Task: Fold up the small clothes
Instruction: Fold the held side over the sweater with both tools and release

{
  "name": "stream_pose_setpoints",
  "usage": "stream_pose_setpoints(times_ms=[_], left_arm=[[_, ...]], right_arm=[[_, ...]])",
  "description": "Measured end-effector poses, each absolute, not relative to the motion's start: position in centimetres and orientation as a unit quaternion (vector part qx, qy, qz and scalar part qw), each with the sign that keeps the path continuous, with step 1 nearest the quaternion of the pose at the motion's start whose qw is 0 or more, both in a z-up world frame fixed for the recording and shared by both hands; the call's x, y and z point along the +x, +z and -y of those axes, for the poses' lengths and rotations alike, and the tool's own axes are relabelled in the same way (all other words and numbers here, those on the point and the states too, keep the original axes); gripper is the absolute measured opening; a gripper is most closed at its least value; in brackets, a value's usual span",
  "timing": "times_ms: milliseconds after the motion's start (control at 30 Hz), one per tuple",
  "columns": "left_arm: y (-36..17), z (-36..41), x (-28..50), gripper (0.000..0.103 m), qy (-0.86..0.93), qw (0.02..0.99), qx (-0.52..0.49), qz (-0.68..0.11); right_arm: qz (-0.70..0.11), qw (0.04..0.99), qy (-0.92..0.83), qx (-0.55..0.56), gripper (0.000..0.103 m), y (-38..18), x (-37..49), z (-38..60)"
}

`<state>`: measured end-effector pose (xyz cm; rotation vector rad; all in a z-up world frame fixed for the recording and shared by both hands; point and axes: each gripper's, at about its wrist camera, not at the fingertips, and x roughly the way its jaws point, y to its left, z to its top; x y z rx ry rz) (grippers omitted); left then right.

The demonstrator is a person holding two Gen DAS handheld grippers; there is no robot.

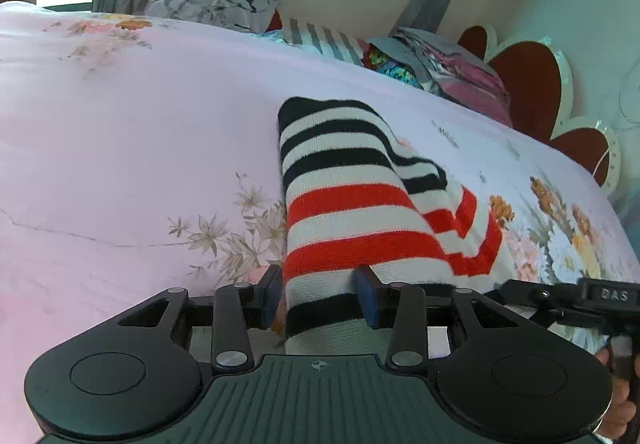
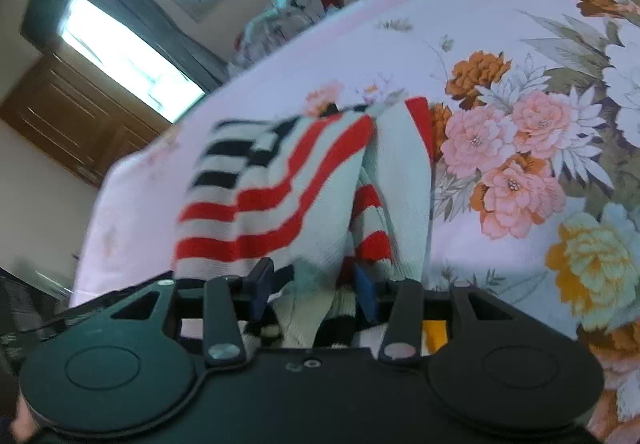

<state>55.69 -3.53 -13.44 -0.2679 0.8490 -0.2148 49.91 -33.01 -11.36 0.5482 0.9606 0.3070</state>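
Observation:
A small knit garment [image 1: 344,204] with black, red and white stripes lies on the floral bedsheet [image 1: 120,124]. My left gripper [image 1: 322,296] has its jaws apart, with the near striped edge lying between the blue pads [image 1: 370,300]. The right gripper shows at the right edge of this view [image 1: 600,298]. In the right wrist view the garment [image 2: 304,184] is bunched and partly lifted. My right gripper [image 2: 312,290] has its jaws apart with bunched folds of the garment between them. Whether either pair of pads presses the cloth is not clear.
Piles of other clothes [image 1: 224,4] and a striped cloth [image 1: 320,38] lie along the bed's far edge. A red and white petal-shaped headboard [image 1: 536,84] stands at the right. A window [image 2: 132,56] and wooden cabinet [image 2: 72,116] are beyond the bed.

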Motion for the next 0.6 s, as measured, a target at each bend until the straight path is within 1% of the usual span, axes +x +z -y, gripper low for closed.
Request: stream_pose_setpoints(times_ms=[67,133,167,200,233,267,367,433,500,567,600], left_arm=[[-14.1,4.5,55.9,0.04,-0.107,0.897,-0.132,-0.408],[-14.4,4.5,55.9,0.04,-0.113,0.899,-0.133,-0.403],[-14.4,4.8,56.1,0.04,-0.114,0.901,-0.131,-0.398],[-14.3,5.0,56.2,0.03,-0.119,0.904,-0.126,-0.39],[-13.9,5.2,56.2,0.024,-0.125,0.908,-0.12,-0.382],[-13.6,5.4,56.2,0.023,-0.128,0.911,-0.114,-0.376],[-13.0,6.2,56.5,0.022,-0.15,0.915,-0.102,-0.361],[-12.6,7.3,57.2,0.022,-0.169,0.913,-0.086,-0.361],[-12.7,8.8,58.1,0.022,-0.172,0.911,-0.049,-0.373],[-12.8,9.8,58.8,0.022,-0.179,0.909,-0.023,-0.377],[-12.9,10.2,59.0,0.022,-0.18,0.908,-0.011,-0.378]], right_arm=[[-0.46,0.844,0.141,0.238,0.042,-11.2,50.2,32.1],[-0.46,0.855,0.14,0.196,0.024,-10.9,50.3,31.1],[-0.454,0.861,0.141,0.181,0.02,-10.6,50.2,30.8],[-0.444,0.87,0.143,0.16,0.018,-10.2,50.0,30.2],[-0.427,0.882,0.145,0.137,0.018,-9.4,49.5,29.7],[-0.403,0.895,0.15,0.118,0.018,-8.5,48.8,29.4],[-0.348,0.921,0.152,0.086,0.017,-6.5,46.7,29.8],[-0.333,0.926,0.148,0.098,0.017,-6.2,46.0,31.1],[-0.354,0.916,0.138,0.127,0.017,-7.7,46.7,32.4],[-0.403,0.895,0.117,0.151,0.017,-10.7,47.9,33.1],[-0.406,0.891,0.116,0.167,0.018,-11.6,48.0,33.4]])
